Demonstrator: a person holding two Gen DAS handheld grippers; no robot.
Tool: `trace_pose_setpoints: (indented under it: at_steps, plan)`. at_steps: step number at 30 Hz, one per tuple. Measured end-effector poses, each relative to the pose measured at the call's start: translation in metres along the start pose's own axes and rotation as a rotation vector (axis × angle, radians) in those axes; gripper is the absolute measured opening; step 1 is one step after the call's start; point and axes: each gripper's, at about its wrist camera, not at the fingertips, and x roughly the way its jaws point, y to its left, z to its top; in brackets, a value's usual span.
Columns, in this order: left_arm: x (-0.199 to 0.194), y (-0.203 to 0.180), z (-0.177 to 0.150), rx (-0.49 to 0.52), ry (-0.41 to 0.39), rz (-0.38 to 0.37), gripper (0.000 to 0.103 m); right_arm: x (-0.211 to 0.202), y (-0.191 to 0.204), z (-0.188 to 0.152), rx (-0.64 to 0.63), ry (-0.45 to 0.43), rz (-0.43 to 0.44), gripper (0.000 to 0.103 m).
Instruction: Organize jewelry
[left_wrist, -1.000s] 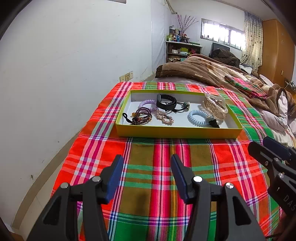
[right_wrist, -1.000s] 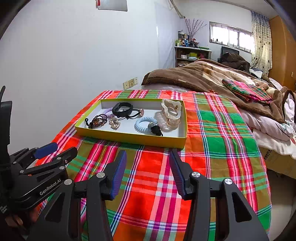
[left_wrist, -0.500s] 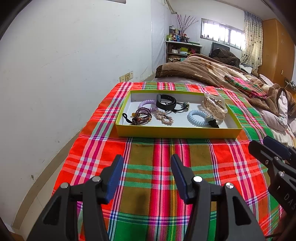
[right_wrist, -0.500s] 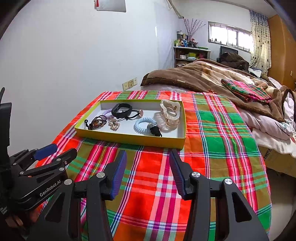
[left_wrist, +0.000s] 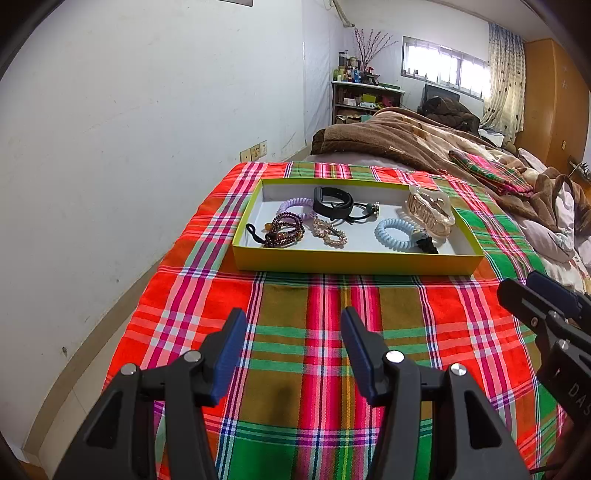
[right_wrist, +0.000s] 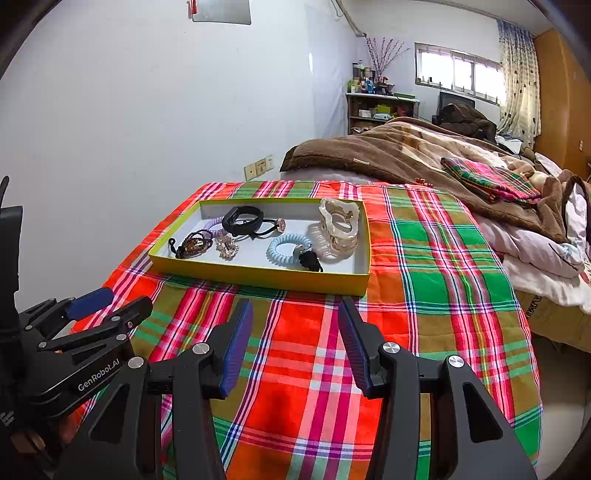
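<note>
A shallow yellow tray (left_wrist: 354, 263) (right_wrist: 258, 277) sits on a plaid cloth and holds the jewelry. Inside are a dark bead bracelet (left_wrist: 284, 232) (right_wrist: 194, 245), a purple coil tie (left_wrist: 294, 205), a black watch band (left_wrist: 332, 201) (right_wrist: 243, 218), a pale bead bracelet (left_wrist: 328, 232) (right_wrist: 226, 246), a blue coil tie (left_wrist: 395, 234) (right_wrist: 288, 248) and a clear hair claw (left_wrist: 428, 210) (right_wrist: 340, 223). My left gripper (left_wrist: 293, 332) (right_wrist: 107, 306) is open and empty, hovering short of the tray. My right gripper (right_wrist: 295, 321) (left_wrist: 532, 288) is open and empty, also short of the tray.
The plaid cloth (left_wrist: 325, 354) covers a table beside a white wall (left_wrist: 147, 129). A bed with a brown blanket (right_wrist: 406, 151) lies behind and to the right. The cloth's right edge drops off near the bed (right_wrist: 524, 332).
Both grippers have drifted slightly; the tray sits a touch lower in the right wrist view. Both stay open and empty.
</note>
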Motion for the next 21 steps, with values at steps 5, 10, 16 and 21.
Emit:
trace_pose_setpoints:
  at_steps: [5,10,16,21]
  plan:
    - [0.0002,0.0002,-0.0005,0.003,0.002,0.002,0.055,-0.0001,0.0002,0.0003,0.000,0.001,-0.002,0.049]
    - [0.0005,0.0005,-0.0009,0.002,0.003,0.003,0.055,0.0001,0.0000,0.0002,0.000,0.003,-0.003,0.049]
    - [-0.0003,0.0005,-0.0023,0.002,0.002,0.005,0.055,-0.0002,-0.0003,0.0003,0.000,0.003,-0.003,0.049]
    - [0.0007,0.0009,-0.0031,-0.002,0.011,0.008,0.055,0.0002,-0.0003,-0.0001,0.000,0.001,-0.003,0.049]
